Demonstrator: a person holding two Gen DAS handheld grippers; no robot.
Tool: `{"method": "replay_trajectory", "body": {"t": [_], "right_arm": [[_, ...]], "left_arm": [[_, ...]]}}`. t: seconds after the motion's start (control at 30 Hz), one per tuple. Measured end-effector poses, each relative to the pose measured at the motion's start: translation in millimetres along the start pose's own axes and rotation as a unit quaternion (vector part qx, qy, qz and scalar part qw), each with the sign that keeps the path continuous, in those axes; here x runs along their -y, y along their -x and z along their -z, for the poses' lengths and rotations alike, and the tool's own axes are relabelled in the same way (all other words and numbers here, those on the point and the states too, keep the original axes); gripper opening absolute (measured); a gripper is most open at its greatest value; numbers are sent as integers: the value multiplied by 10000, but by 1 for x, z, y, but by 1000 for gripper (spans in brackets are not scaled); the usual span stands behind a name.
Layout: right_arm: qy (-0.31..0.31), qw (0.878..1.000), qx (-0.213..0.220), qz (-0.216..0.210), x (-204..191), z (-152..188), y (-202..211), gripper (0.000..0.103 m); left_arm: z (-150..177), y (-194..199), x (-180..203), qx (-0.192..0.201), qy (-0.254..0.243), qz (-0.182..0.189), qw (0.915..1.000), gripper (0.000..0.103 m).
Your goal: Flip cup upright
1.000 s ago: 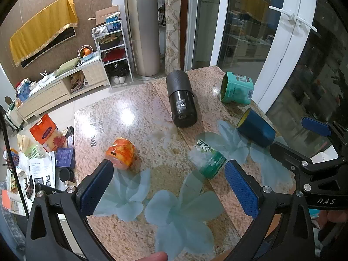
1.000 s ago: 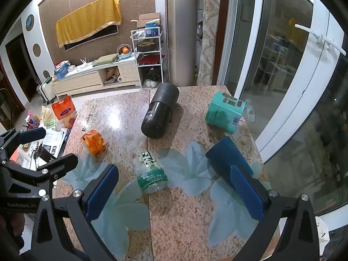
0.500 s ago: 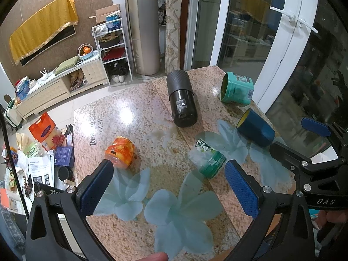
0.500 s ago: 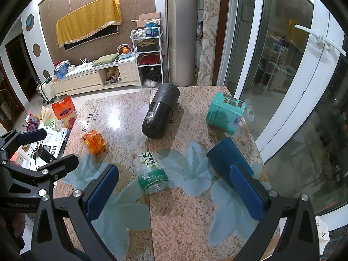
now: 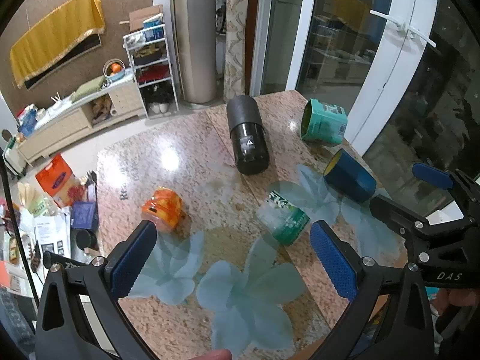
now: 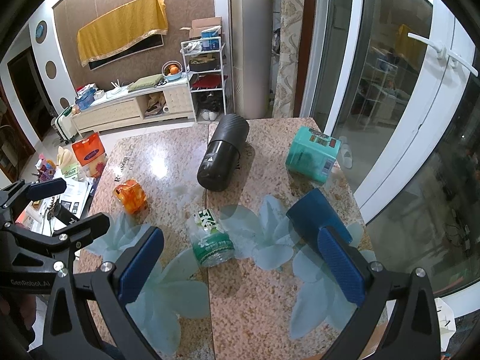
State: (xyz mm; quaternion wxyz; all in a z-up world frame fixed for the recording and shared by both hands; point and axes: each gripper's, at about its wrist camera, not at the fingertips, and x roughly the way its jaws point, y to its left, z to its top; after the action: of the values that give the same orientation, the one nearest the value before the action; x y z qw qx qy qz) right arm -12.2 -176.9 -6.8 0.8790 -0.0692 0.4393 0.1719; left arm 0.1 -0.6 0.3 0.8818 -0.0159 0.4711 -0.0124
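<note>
**Both pairs of fingers gaping, nothing gripped yet**

Your left gripper (image 5: 232, 256) and right gripper (image 6: 240, 262) are both hanging spread wide above the table (image 6: 270, 300), each holding nothing. Compared with a second ago, almost nothing is changing: both views are sitting in nearly the same place, so you are still hovering rather than committing to a reach.

The blue cup (image 6: 316, 217) is lying on its side near the table's right edge, just behind your right gripper's right fingertip. In the left view the same blue cup (image 5: 349, 181) is showing its yellow-lined mouth pointing left. A clear bottle (image 6: 211, 240), a black flask (image 6: 223, 157), a teal cup (image 6: 312, 154) and an orange cup (image 6: 132, 196) are also lying toppled. Judging from this, the flip is not yet starting.
</note>
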Motion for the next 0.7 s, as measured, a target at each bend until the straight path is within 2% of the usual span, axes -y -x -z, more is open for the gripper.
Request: {"method": "replay_trajectory", "body": {"t": [0.17, 0.4, 0.7], "right_arm": [[-41, 9999, -30, -95, -2, -4, 0, 103], [61, 9999, -125, -24, 1, -15, -7, 103], [163, 9991, -378, -107, -4, -46, -36, 103]], "left_arm": [[1, -6, -8, -58, 120, -27, 9999, 103], [2, -16, -22, -144, 331, -12, 9993, 103], [-3, -34, -35, -325, 525, 63, 9981, 103]]}}
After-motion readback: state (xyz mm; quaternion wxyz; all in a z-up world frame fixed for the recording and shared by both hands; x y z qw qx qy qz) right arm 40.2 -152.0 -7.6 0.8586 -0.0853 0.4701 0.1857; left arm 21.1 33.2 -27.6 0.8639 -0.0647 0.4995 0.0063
